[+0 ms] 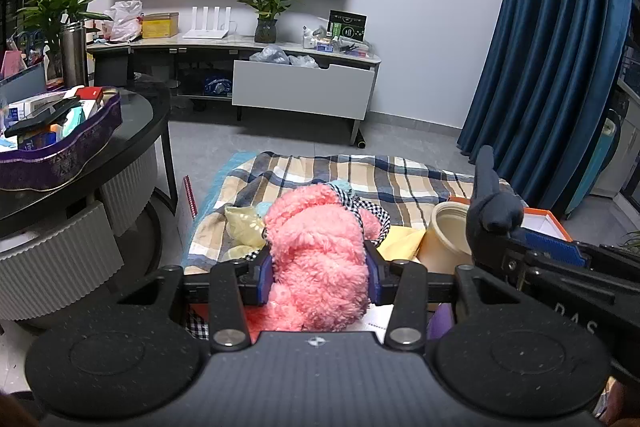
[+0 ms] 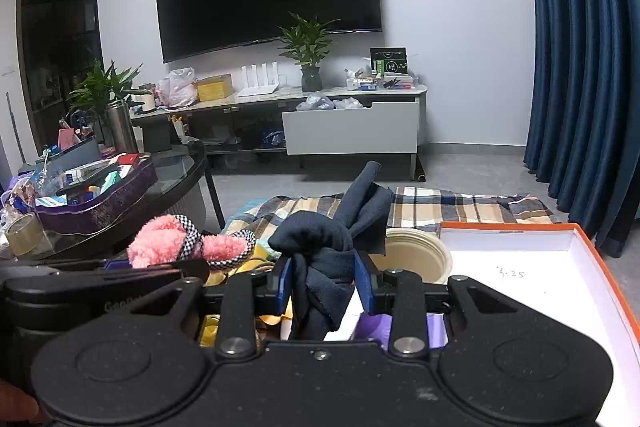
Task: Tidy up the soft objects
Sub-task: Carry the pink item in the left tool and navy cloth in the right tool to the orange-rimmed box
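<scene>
Now both claws tilt downward: left claw (image 1: 319,269) pinching pink plush (image 1: 316,259), right claw (image 2: 323,287) navy cloth (image 2: 328,267).

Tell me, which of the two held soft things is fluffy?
The pink plush in the left tool; the knotted navy cloth in the right tool is smooth.

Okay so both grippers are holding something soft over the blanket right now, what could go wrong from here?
1. The left gripper pinches only a fold of the pink fluffy item; much hangs outside the jaws, so it may slip free.
2. The dark navy cloth in the right gripper trails loose ends that might snag the cream tub rim.
3. The grippers are close together, so they may bump or tangle their loads.
</scene>
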The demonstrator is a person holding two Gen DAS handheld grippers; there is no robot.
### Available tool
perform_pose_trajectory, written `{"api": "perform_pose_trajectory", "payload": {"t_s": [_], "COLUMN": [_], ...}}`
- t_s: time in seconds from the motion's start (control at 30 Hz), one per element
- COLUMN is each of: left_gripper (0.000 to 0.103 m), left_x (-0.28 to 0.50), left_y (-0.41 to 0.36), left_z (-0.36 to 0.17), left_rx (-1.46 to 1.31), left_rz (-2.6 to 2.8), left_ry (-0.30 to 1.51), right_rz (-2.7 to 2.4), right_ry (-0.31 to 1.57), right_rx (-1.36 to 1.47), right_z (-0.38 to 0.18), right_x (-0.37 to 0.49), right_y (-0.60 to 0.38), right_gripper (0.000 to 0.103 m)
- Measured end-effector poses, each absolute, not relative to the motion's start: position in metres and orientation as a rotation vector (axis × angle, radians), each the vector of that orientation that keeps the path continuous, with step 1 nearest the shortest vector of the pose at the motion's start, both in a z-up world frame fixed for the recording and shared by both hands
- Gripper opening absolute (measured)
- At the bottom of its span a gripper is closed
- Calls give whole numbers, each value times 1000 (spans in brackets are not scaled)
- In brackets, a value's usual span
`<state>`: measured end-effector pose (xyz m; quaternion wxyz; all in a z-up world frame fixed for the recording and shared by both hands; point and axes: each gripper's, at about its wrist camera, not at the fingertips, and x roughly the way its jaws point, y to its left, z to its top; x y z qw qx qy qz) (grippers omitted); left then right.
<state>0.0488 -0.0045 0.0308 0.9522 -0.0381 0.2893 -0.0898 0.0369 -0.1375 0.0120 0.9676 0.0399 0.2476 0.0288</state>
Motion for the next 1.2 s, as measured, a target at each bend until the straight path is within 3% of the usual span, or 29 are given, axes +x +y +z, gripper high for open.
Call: {"api": "perform_pose_trajectory", "payload": {"t_s": [1.2], "left_gripper": [44], "left_x": [49], "left_y": [-43], "left_z": [31], "left_rx": [-23], "left_rz": [-229], "left_ry": [582], "right_rz": [9], "right_ry": [491], "right_rx": [109], "right_z": [14], "right_x": [26], "right_y": [-173], "right_gripper": [41]}}
